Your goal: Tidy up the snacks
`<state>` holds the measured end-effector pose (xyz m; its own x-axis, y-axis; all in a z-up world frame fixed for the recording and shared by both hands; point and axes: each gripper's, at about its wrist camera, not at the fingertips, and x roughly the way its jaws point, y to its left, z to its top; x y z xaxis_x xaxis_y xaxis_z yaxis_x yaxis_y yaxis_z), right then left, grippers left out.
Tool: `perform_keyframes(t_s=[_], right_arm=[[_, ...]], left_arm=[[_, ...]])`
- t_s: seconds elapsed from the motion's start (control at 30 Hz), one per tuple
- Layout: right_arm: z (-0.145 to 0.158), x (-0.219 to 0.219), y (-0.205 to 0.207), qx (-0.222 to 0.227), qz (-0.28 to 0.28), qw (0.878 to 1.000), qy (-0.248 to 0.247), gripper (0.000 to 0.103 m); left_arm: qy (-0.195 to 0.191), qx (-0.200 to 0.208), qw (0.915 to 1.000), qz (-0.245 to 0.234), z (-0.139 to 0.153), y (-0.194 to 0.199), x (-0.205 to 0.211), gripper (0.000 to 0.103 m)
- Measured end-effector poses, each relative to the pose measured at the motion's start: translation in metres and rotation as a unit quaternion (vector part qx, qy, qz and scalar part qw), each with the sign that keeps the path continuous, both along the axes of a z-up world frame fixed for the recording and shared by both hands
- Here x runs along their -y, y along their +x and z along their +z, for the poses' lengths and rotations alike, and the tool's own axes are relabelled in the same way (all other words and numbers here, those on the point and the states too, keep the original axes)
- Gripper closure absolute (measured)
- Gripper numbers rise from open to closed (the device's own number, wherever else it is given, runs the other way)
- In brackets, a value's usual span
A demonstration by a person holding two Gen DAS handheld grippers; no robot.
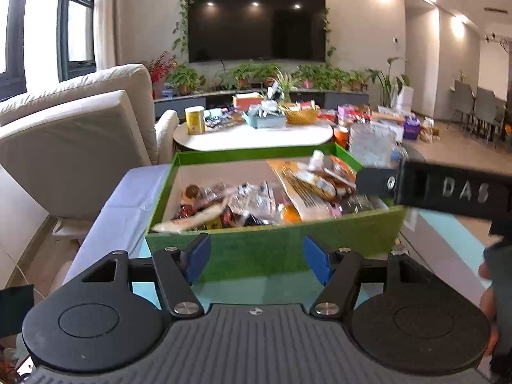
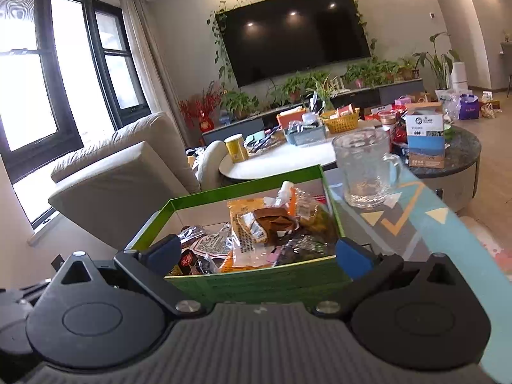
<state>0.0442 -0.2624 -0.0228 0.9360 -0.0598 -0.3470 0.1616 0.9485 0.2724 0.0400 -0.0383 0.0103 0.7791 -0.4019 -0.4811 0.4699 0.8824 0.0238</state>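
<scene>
I am holding my left gripper (image 1: 256, 259) and right gripper (image 2: 257, 254) spread and empty before the green box (image 1: 272, 240); snack packets (image 1: 256, 201) are already lying inside; more snacks (image 2: 425, 134), I judge, are waiting on the round tables beyond.

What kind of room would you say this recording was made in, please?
Most likely a home living room: a large wall-mounted TV framed by trailing vines, a cream sofa, and a round coffee table crowded with snacks, beyond the green snack box.
</scene>
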Motion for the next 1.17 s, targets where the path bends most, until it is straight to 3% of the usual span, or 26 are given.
perform_keyframes(t_s=[0.37, 0.67, 1.17], right_arm=[[-0.002, 0.008, -0.028, 0.007, -0.005, 1.000, -0.028, 0.050], [-0.002, 0.007, -0.032, 0.013, 0.003, 0.999, -0.039, 0.050], [-0.004, -0.006, -0.032, 0.005, 0.018, 0.998, -0.054, 0.050]], left_arm=[[0.012, -0.002, 0.9997, 0.021, 0.000, -0.011, -0.011, 0.040], [-0.007, 0.009, 0.9986, 0.053, 0.014, -0.011, -0.021, 0.040], [-0.005, 0.006, 0.9986, 0.052, 0.012, -0.010, -0.024, 0.040]])
